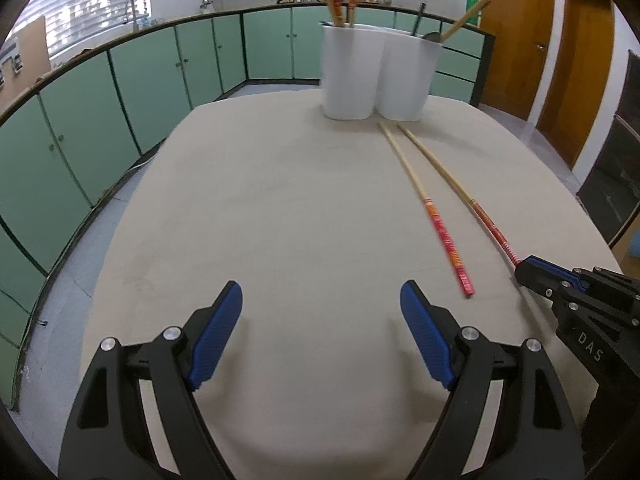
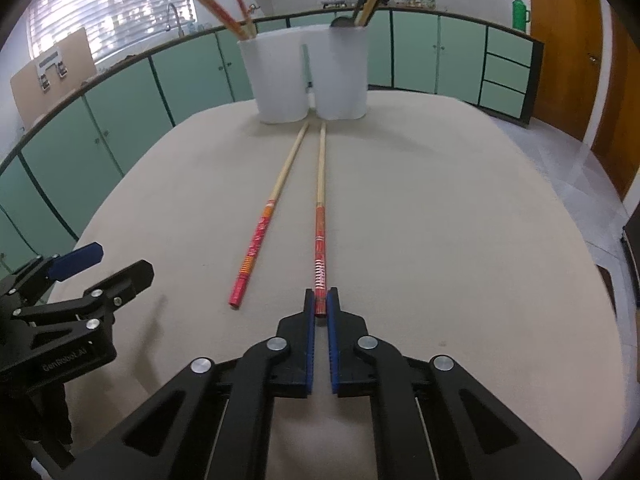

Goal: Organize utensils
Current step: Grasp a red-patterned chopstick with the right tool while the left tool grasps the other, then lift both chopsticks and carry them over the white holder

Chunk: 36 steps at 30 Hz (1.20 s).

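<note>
The right gripper (image 2: 320, 306) has its blue pads clenched on the red painted end of one chopstick (image 2: 321, 216), which lies along the beige table (image 2: 460, 220) and runs straight away from the jaws toward the white utensil holder (image 2: 308, 76). Its pale wooden tip stops just short of the holder's base, at the seam between the two compartments. The second chopstick (image 2: 264, 220) lies beside the first on its left, slightly angled, tips close together and red ends apart; nothing touches it.

The left gripper (image 1: 320, 312) hangs over bare tabletop with its jaws released and wide, nothing between them. Both loose chopsticks lie off to its right, and the nearer one (image 1: 424, 204) ends well short of its right finger.

In the holder, the left compartment has red-ended chopsticks (image 2: 224, 8) leaning out; the right compartment holds a dark spoon (image 2: 345, 20) and pale sticks, though their upper ends are cut off by the frame. From the left wrist view, the gripped chopstick's (image 1: 452, 184) end vanishes behind the right gripper's black finger (image 1: 540, 276), so the grip itself cannot be seen there. Whether the held end is lifted off the table is hard to tell
</note>
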Each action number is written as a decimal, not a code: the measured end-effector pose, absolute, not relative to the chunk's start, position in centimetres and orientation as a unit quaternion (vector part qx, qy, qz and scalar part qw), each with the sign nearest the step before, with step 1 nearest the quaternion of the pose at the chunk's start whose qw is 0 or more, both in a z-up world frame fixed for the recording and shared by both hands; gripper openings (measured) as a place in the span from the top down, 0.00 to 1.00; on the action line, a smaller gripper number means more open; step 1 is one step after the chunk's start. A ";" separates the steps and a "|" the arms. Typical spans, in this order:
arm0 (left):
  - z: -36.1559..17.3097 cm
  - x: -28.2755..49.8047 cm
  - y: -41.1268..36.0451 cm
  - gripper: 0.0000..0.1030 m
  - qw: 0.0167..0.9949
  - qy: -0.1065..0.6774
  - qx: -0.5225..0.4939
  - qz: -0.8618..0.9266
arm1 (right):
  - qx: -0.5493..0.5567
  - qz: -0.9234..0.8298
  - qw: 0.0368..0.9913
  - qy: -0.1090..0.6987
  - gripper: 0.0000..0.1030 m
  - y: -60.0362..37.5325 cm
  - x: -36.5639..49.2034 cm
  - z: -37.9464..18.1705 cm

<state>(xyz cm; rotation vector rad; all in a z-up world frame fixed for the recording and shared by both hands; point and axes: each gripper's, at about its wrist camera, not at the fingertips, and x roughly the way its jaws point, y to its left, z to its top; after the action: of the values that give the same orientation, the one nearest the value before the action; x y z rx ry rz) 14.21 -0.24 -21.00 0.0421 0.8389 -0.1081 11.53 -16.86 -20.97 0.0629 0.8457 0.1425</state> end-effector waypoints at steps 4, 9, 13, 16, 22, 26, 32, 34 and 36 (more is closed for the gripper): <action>-21.3 14.1 -2.1 0.23 0.908 0.412 0.019 -0.070 | 0.042 0.055 0.909 0.410 0.94 -18.8 11.0 -21.0; -21.8 14.3 -4.6 0.24 0.902 0.421 0.024 -0.091 | 0.054 0.047 0.910 0.409 0.94 -20.6 11.0 -21.1; -22.1 14.6 -5.9 0.27 0.900 0.424 0.024 -0.096 | 0.055 0.047 0.910 0.408 0.94 -21.1 11.1 -21.2; -22.4 14.9 -6.6 0.34 0.898 0.429 0.027 -0.099 | 0.058 0.048 0.909 0.409 0.94 -21.5 11.2 -21.2; -22.8 15.4 -7.2 0.48 0.895 0.435 0.028 -0.098 | 0.065 0.050 0.910 0.406 0.94 -22.1 11.2 -21.2; -22.7 15.3 -7.5 0.69 0.896 0.432 0.033 -0.098 | 0.070 0.051 0.910 0.406 0.94 -22.3 11.2 -21.3; -22.5 14.9 -8.1 0.94 0.896 0.430 0.038 -0.101 | 0.066 0.050 0.911 0.403 0.94 -22.1 11.1 -21.2; -22.5 14.9 -8.0 0.94 0.897 0.430 0.037 -0.099 | 0.063 0.050 0.912 0.402 0.94 -22.1 11.1 -21.2; -22.5 14.8 -8.0 0.95 0.897 0.429 0.037 -0.098 | 0.057 0.049 0.913 0.400 0.94 -21.9 11.0 -21.0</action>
<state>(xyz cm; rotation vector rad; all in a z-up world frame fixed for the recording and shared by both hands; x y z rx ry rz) 14.81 -8.01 -22.48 0.0764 0.8897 -0.2034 10.98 -21.90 -21.03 0.1168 0.8236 0.1011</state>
